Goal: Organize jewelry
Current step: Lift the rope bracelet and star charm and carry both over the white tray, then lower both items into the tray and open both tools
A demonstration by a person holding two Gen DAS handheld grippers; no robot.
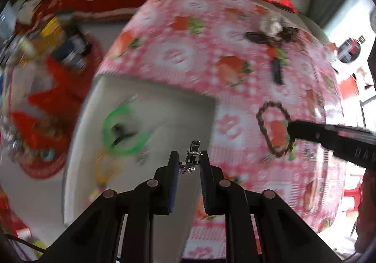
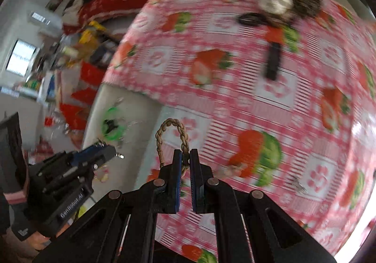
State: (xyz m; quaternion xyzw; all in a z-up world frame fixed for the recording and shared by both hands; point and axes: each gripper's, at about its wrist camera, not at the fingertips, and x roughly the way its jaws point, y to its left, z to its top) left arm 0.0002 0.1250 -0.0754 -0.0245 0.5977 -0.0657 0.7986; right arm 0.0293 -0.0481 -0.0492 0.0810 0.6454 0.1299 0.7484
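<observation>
above the white tray (image 1: 77, 169), a silver hair clip (image 1: 192, 157) is pinched by the left gripper (image 1: 189, 166). a braided bracelet (image 2: 172, 138) is clamped by the right gripper (image 2: 186, 161). both should be lowered gently before release.

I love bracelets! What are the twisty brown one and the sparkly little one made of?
The brown bracelet in the right tongs looks like braided cord, matte tan; the twisted strands show. The small piece in the left tongs looks like shiny silvery metal, perhaps with tiny stones.
</observation>
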